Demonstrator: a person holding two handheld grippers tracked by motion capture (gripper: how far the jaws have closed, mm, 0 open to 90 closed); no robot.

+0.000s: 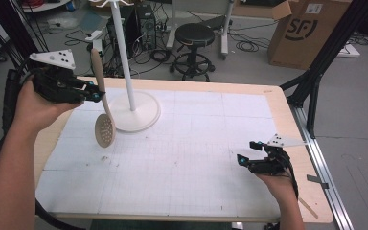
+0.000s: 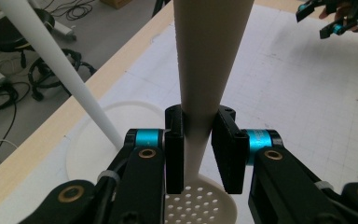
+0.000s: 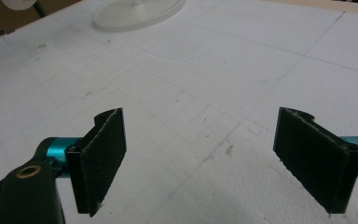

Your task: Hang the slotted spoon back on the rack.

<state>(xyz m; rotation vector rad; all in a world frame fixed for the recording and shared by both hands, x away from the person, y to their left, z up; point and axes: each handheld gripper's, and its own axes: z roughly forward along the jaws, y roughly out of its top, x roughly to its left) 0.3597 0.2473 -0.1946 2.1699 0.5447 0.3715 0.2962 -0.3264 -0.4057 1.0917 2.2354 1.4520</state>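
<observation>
A beige slotted spoon [image 1: 101, 103] hangs in the air at the table's left, bowl down, handle up. My left gripper [image 1: 95, 92] is shut on its handle; in the left gripper view the handle [image 2: 204, 74] runs up between the two black jaws and the perforated bowl [image 2: 200, 205] shows below them. A white stand [image 1: 135, 112] with a round base and a tall pole stands just right of the spoon. My right gripper [image 1: 249, 152] is open low over the white mat at the right, and nothing lies between its wide-apart pads [image 3: 103, 154].
A white gridded mat [image 1: 182, 148] covers the wooden table. Beyond the far edge stand a black stool [image 1: 193, 48], a cardboard box [image 1: 306, 28] and cables on the floor. A metal rail [image 1: 323, 167] runs along the right side.
</observation>
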